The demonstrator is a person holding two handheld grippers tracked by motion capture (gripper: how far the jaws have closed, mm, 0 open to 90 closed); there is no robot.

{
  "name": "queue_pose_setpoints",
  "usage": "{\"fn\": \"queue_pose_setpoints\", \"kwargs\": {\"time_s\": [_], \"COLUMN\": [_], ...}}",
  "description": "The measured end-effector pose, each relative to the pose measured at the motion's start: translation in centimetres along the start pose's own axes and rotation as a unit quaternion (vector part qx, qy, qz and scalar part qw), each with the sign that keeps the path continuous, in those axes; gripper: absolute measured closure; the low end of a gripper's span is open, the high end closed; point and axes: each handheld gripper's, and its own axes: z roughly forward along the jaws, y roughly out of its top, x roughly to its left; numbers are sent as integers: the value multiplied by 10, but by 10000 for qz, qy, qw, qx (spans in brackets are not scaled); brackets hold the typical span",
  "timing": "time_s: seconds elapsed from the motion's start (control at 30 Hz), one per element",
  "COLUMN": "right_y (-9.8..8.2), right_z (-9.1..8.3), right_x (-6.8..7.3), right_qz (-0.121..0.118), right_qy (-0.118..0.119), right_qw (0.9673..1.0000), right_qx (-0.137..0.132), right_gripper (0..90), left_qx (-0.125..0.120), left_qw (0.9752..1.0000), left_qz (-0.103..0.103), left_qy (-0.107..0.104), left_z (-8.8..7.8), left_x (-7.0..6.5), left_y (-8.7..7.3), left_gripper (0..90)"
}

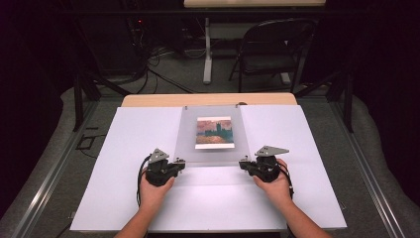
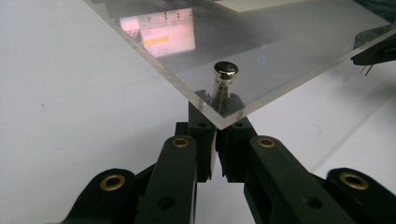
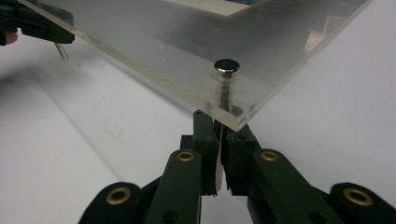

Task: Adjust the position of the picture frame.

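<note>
Nearest the person, two hands come up from the bottom of the high view, each holding a gripper on the white worktop (image 1: 124,198). The left gripper (image 1: 181,163) sits at the near left corner of a clear acrylic sheet (image 1: 188,141), and the right gripper (image 1: 242,162) sits at the near right corner.

In the left gripper view, the jaws are drawn almost together, with only a thin slit between them, and they meet right under the sheet's corner (image 2: 219,122). A small metal standoff pin (image 2: 225,74) with a shiny round cap stands through the sheet just beyond the jaw tips; the jaws seem to pinch its lower end, though the sheet's edge blurs the exact contact.

The right gripper view shows the same arrangement: jaws nearly closed at the corner (image 3: 238,123), with a second metal pin (image 3: 227,70) rising through the sheet just past them. The corner looks lifted clear of the worktop.

Farther along, a small printed picture (image 1: 214,132) in orange and blue tones lies under the sheet, near its middle.

Beyond the worktop, a dark folding chair (image 1: 272,49) stands on the floor.
</note>
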Motion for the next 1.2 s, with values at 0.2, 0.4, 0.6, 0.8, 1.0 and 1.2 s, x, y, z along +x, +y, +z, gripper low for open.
{"fn": "queue_pose_setpoints", "kwargs": {"time_s": [0.2,0.4,0.6,0.8,1.0,1.2], "right_y": [-3,-5,-9,-11,-12,-13], "right_z": [2,3,5,5,5,5], "right_x": [0,1,1,1,1,0], "right_qz": [-20,-39,-47,-60,-22,38], "right_qy": [-40,-46,-10,1,6,52], "right_qw": [10000,9999,9997,9995,9995,9996], "right_qx": [86,160,260,319,301,268], "right_gripper": [853,852,851,850,848,836], "left_qx": [106,150,222,250,223,176], "left_qw": [9999,9998,9997,9996,9997,9998], "left_qz": [31,54,98,98,101,43], "left_qy": [1,67,65,38,17,4], "left_z": [2,3,4,4,4,4], "left_x": [-1,0,-2,-2,-2,-1], "left_y": [-3,-6,-9,-10,-11,-12], "left_gripper": [847,846,846,846,844,833]}}
